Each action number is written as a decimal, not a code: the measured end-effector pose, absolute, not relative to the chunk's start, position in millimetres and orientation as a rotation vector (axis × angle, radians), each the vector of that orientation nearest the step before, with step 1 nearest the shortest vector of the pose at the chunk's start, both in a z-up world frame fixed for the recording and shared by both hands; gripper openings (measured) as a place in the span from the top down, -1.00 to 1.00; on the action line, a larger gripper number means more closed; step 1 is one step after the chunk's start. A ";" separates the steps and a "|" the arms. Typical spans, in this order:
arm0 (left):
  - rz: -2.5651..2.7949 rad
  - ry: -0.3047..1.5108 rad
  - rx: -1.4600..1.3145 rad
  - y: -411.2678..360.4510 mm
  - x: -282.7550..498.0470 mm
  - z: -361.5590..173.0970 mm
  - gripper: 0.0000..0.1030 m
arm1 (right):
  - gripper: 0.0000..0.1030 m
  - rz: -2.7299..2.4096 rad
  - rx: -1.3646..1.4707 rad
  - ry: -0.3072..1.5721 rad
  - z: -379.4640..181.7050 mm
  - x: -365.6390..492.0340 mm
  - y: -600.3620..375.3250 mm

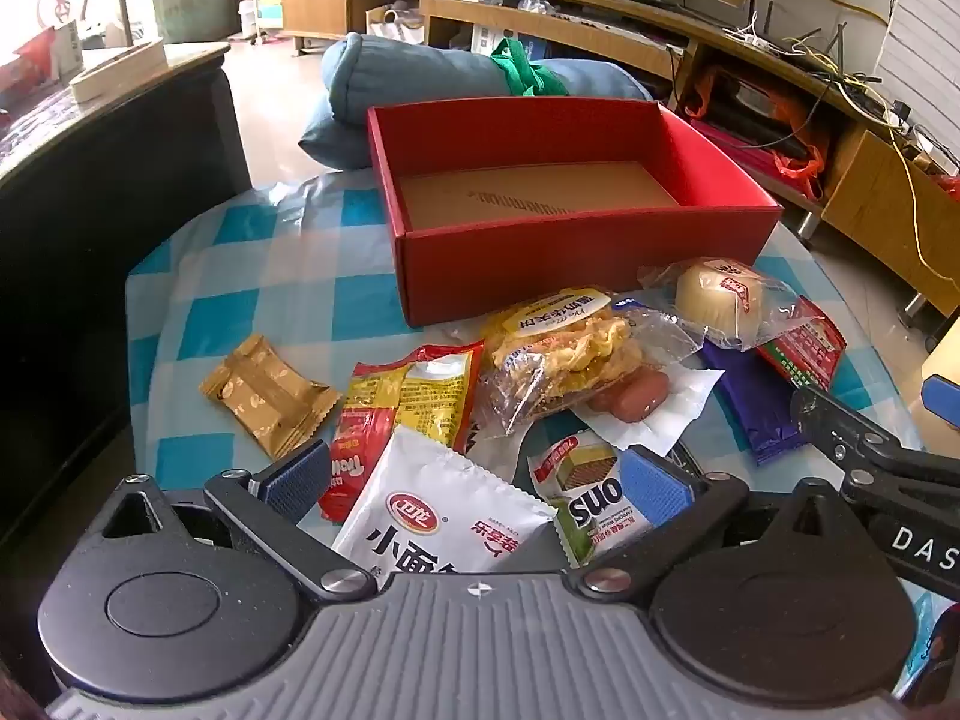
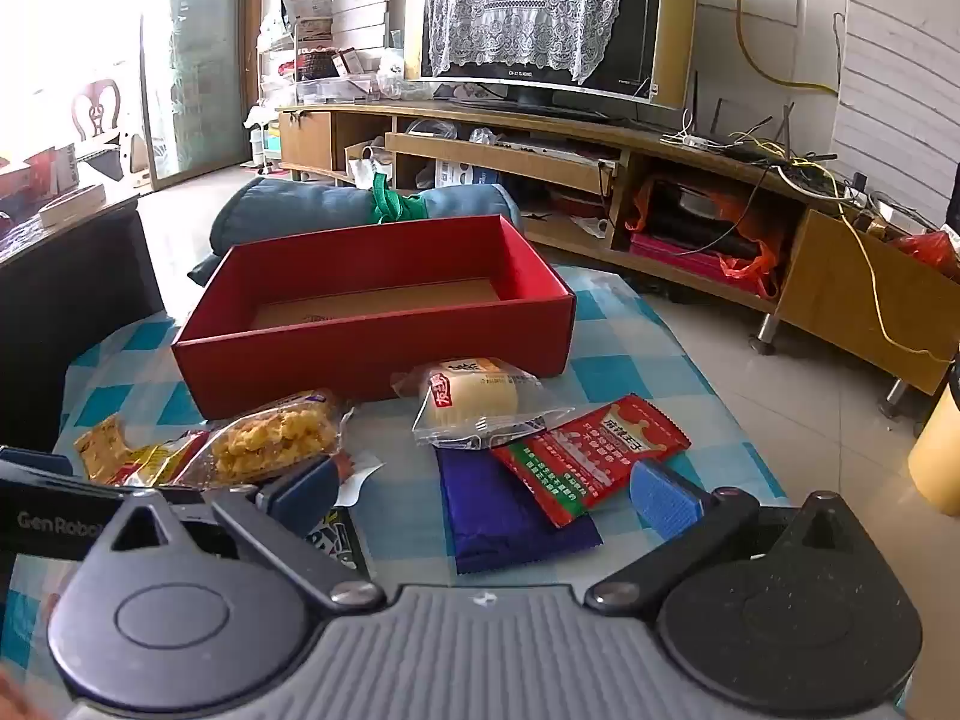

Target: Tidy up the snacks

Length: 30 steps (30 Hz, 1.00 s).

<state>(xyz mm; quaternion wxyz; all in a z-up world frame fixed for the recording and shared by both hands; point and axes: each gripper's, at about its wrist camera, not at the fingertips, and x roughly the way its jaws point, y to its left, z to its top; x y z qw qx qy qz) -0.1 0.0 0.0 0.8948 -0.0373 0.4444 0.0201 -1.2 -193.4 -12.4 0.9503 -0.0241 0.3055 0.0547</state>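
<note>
Here, snacks lie loose on the counter (image 1: pixel 252 276) with its glossy blue-white checked cover, just in front of an open red cardboard box (image 1: pixel 576 252) with a bare brown floor. Crinkly gold wrapper (image 1: pixel 267 399), white foil packet (image 1: pixel 444 516), clear bag of yellow crackers (image 1: pixel 564 354), round pale bun (image 2: pixel 474 399) in clear film, flat purple packet (image 2: pixel 510 516), red sachet (image 2: pixel 591 450). Left hand-held gripper (image 1: pixel 477 480) spread wide over the white packet, pinching nothing; right hand-held gripper (image 2: pixel 483 489) spread wide over the purple packet, also empty.

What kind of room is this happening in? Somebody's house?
Most likely a home living room. A television draped with a lace cloth stands on a long wooden TV cabinet, and the snacks lie on a table with a blue checked tablecloth beside a red box.
</note>
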 end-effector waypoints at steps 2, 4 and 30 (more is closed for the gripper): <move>0.040 0.921 -0.077 -0.1 -0.2 0.0 -1.00 | -1.00 0.112 -0.050 0.625 -12.6 -1.8 -193.2; 0.041 0.923 -0.076 -0.1 -0.6 0.1 -0.99 | -1.00 0.113 -0.047 0.631 -12.8 -2.5 -193.3; 0.030 0.948 -0.063 -2.0 -2.6 -3.8 -0.91 | -1.00 0.113 -0.063 0.664 -16.6 -0.6 -192.4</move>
